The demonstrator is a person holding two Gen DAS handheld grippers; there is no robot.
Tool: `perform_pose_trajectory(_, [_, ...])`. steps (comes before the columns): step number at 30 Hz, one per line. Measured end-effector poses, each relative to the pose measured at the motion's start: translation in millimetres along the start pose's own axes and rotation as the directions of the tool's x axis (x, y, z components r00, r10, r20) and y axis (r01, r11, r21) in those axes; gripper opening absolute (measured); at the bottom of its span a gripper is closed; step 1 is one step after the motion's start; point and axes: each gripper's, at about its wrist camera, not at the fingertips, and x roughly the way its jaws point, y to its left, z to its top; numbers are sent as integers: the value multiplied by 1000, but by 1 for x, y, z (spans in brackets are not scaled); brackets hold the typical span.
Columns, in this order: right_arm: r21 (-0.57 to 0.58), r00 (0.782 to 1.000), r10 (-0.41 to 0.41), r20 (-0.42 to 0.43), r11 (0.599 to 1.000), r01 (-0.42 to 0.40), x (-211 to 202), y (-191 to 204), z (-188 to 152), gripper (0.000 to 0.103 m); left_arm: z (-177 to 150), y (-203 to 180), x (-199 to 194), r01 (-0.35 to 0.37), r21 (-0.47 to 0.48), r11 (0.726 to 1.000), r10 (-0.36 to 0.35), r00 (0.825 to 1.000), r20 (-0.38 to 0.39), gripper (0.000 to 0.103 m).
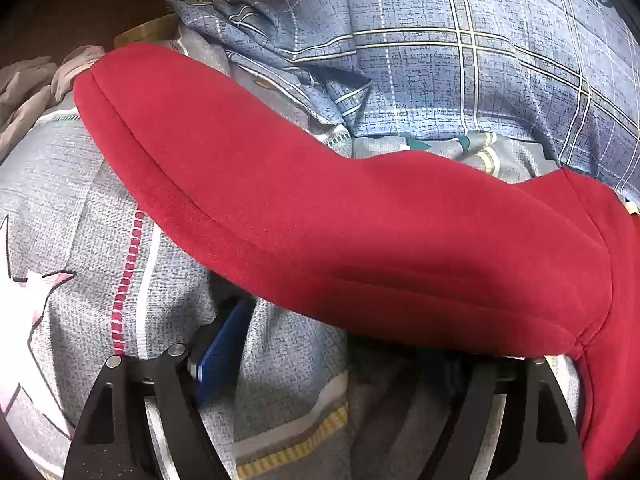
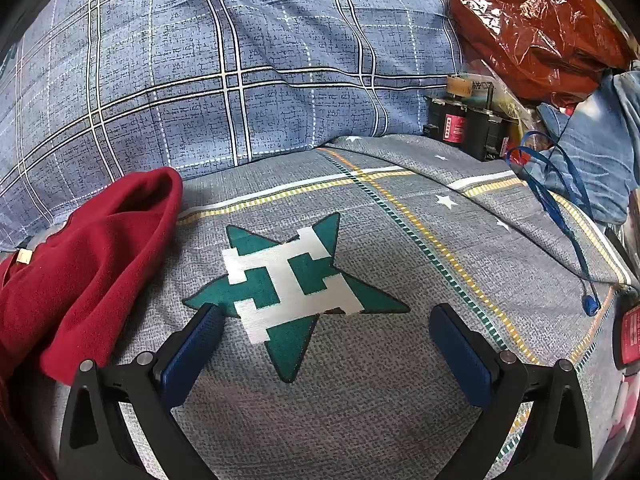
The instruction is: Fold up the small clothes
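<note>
A: Nearest, the right gripper [image 2: 326, 332] is seen released, jaws wide, nothing between them; a green star [image 2: 296, 292] on the grey bedsheet [image 2: 360, 400] is framed.

B: Left gripper [image 1: 332, 344] likewise spread, nothing gripped. The red garment [image 1: 320, 220] is draped across its tips, on the sheet.

A: Farther back, a blue plaid quilt [image 2: 200, 80] is noted; far right, a red plastic bag [image 2: 532, 28].

Both wrist views look steeply down, close over the bedsheet [image 2: 360, 400], sharing the red garment [image 1: 320, 220].
</note>
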Motion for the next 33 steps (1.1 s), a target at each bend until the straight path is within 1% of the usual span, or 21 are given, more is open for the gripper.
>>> perform_pose_trajectory(25, [1,1000,-1,0,1000,1,8,5,1,103,0,2,-6,0,-1,1000,0,1000,4,82])
perform_pose_trajectory(26, [1,1000,-2,0,1000,2,8,5,1,103,0,0,2,2,0,1000,-2,1000,1,82])
perform_pose_trajectory(33, [1,1000,-3,0,1000,3,10,6,1,103,0,4,1,10,-7,1000,-10,1000,0,82])
